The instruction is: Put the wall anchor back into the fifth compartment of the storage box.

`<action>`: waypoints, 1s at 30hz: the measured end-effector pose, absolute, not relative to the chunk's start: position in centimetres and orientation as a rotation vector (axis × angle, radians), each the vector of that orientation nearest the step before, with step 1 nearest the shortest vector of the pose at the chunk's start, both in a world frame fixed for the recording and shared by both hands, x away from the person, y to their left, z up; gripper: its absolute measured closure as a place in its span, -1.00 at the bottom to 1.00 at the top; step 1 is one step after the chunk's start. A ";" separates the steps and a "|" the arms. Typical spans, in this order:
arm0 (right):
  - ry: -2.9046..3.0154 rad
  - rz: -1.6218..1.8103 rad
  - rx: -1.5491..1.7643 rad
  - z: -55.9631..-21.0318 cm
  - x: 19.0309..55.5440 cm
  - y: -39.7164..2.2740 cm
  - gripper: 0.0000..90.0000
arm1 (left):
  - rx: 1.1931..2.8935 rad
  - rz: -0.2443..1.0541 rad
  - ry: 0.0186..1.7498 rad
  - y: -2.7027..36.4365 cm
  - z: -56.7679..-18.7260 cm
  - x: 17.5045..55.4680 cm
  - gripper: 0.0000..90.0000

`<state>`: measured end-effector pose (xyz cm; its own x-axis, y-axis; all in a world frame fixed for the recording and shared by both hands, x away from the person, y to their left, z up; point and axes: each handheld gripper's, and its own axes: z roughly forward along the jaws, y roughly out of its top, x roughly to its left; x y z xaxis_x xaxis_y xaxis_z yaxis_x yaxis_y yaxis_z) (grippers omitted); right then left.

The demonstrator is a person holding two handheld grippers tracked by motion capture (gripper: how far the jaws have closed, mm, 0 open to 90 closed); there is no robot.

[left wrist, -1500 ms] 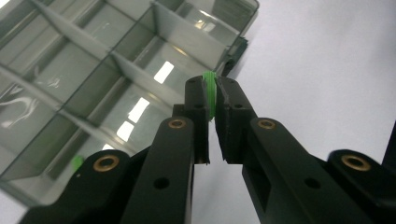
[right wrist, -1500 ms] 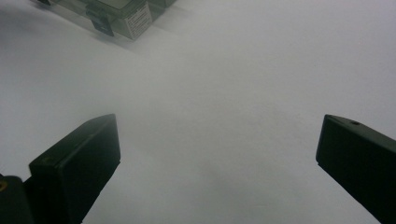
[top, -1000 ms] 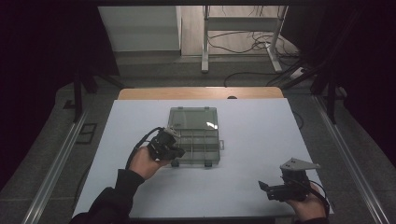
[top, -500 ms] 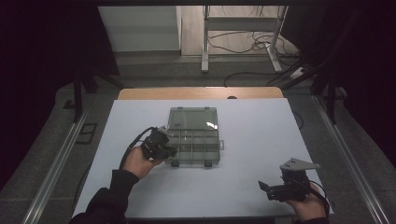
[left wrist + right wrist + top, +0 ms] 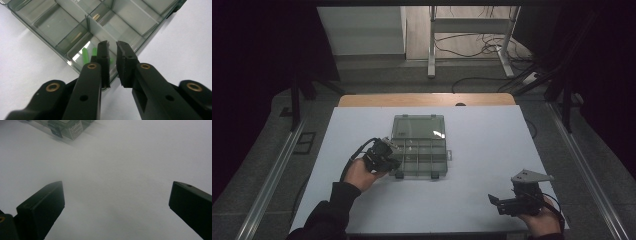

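A clear grey compartment box (image 5: 419,152) lies on the white table (image 5: 482,145), its lid (image 5: 418,126) open and lying flat behind it. My left gripper (image 5: 391,160) is at the box's front left corner. In the left gripper view its jaws (image 5: 112,45) stand a narrow gap apart over a corner compartment. Thin green strips (image 5: 85,55) lie in that compartment. I see nothing gripped between the jaws. My right gripper (image 5: 498,202) rests at the table's front right, wide open (image 5: 117,195) over bare table, with the box's corner (image 5: 67,126) far off.
A wooden strip (image 5: 427,99) edges the table's far side. Beyond it are a metal stand (image 5: 432,45) and cables on the floor (image 5: 472,42). Metal rails (image 5: 272,175) run along both sides of the table.
My left hand and gripper have shifted slightly left along the box's front corner. The right gripper has not moved.
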<state>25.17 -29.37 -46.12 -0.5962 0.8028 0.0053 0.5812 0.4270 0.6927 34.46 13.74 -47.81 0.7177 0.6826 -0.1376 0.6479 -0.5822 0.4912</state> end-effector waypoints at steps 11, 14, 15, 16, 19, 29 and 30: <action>2.358 0.955 1.190 -46.1 25.2 -29.4 -0.98 | 2.345 0.083 1.007 14.6 -46.8 34.1 0.69; 2.358 0.955 1.190 -46.1 25.2 -29.4 -0.98 | 2.339 0.091 1.007 14.9 -46.6 33.9 0.61; 2.358 0.955 1.189 -46.1 25.2 -29.4 -0.98 | 2.334 0.090 1.008 15.0 -46.5 33.8 0.57; 2.358 0.955 1.188 -46.1 25.1 -29.4 -0.99 | 2.326 0.093 1.009 15.1 -46.4 33.7 0.54; 2.356 0.960 1.185 -46.1 25.1 -29.3 -0.98 | 2.300 0.098 1.006 15.4 -46.1 33.4 0.42; 2.347 0.979 1.180 -46.0 25.0 -29.4 -0.99 | 2.205 0.141 1.004 16.7 -45.6 32.1 -0.04; 2.346 0.981 1.179 -46.0 25.0 -29.4 -0.99 | 2.201 0.144 1.003 16.9 -45.5 32.0 -0.10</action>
<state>25.04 -29.42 -46.00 -0.5992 0.8006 0.0081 0.5679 0.4178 0.7092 31.97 16.94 -45.54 0.6935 0.6982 -0.1777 0.6200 -0.4526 0.6410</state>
